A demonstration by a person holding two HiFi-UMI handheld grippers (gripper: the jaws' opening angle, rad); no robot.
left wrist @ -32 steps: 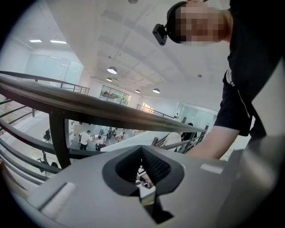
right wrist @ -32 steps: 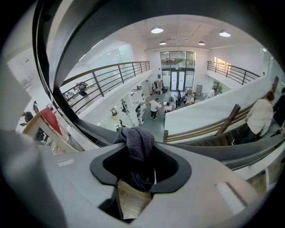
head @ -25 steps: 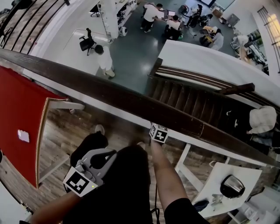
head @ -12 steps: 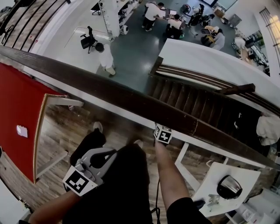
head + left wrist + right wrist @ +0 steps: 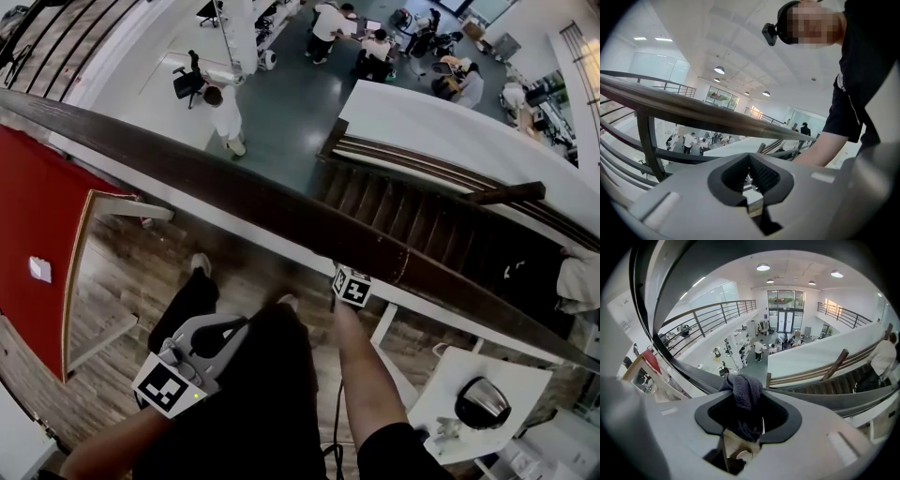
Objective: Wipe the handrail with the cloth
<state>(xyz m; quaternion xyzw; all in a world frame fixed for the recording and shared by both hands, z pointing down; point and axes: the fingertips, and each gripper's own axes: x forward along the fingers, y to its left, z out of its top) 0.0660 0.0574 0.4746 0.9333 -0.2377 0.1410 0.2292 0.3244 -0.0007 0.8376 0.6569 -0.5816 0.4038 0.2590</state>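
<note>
Cloth (image 5: 746,394) sits bunched in the right gripper's (image 5: 749,411) jaws against the handrail's (image 5: 234,192) near edge; the rail stretches long to either side. The left gripper (image 5: 751,177), jaws together and empty, hangs back from it.

Below — a grey floor (image 5: 281,103), dark staircase (image 5: 422,225) (wooden treads), round ceiling lights (image 5: 763,267) overhead.

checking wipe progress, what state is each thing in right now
cloth: bunched, clamped between jaws
right gripper: shut on cloth
handrail: right gripper and cloth at its near edge
left gripper: shut, empty, held back from handrail
</note>
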